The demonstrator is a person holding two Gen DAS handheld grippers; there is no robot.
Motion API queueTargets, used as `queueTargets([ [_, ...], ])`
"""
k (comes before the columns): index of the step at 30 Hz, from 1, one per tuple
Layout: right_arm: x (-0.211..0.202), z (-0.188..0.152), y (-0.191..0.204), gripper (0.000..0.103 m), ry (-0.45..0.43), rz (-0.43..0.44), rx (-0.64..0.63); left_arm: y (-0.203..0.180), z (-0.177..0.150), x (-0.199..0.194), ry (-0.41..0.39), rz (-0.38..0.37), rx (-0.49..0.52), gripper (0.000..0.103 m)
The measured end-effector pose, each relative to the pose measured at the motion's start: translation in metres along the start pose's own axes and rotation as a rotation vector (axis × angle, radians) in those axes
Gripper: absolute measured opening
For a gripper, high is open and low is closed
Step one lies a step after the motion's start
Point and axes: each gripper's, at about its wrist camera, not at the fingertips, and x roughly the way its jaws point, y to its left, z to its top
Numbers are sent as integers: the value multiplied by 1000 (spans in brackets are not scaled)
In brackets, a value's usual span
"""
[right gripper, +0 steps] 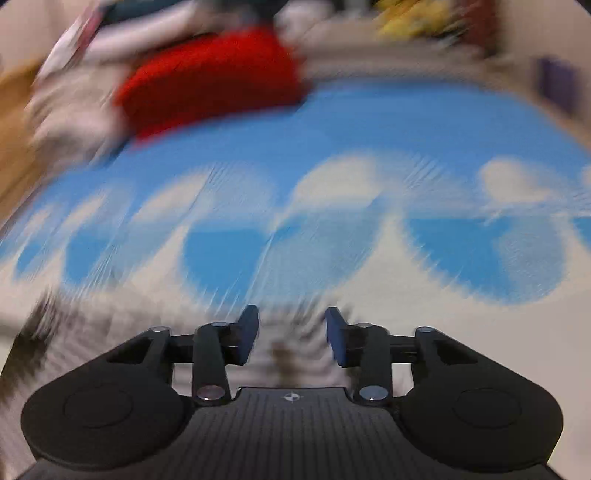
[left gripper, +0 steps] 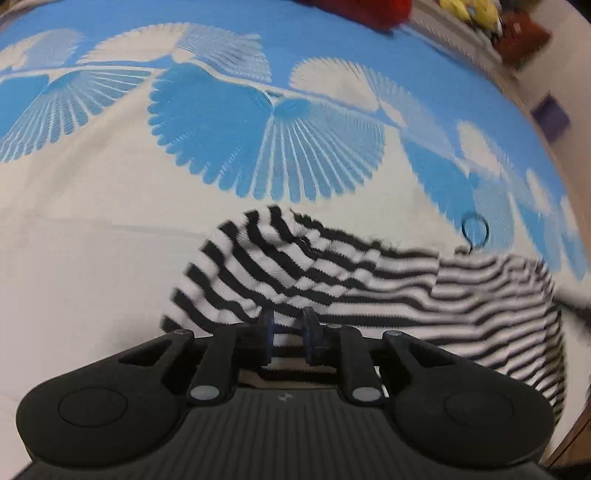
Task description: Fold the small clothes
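A black-and-white striped garment (left gripper: 369, 280) lies rumpled on a blue-and-cream patterned bedsheet (left gripper: 110, 206). My left gripper (left gripper: 288, 328) has its jaws close together on a fold of the striped cloth at the garment's near edge. A small dark loop (left gripper: 474, 230) sticks up at the garment's far right. In the right wrist view, heavily blurred, my right gripper (right gripper: 291, 332) is open and holds nothing, just above the striped garment (right gripper: 291, 350) below and to its left.
A red cloth item (right gripper: 210, 81) lies on the far part of the sheet (right gripper: 369, 122), next to pale blurred items at the far left. Yellow objects (left gripper: 476, 13) and a purple box (left gripper: 550, 114) sit beyond the bed's right edge.
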Motion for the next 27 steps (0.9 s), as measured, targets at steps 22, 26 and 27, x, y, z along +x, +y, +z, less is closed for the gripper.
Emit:
queueTargets([
  [22, -143, -83, 6, 54, -62, -215, 57, -59, -55, -109, -195, 73, 332, 49],
  [26, -172, -98, 28, 55, -172, -258, 95, -58, -94, -168, -298, 16, 322, 63],
  [27, -176, -102, 33, 55, -186, -249, 116, -56, -104, -178, -327, -1, 314, 63],
])
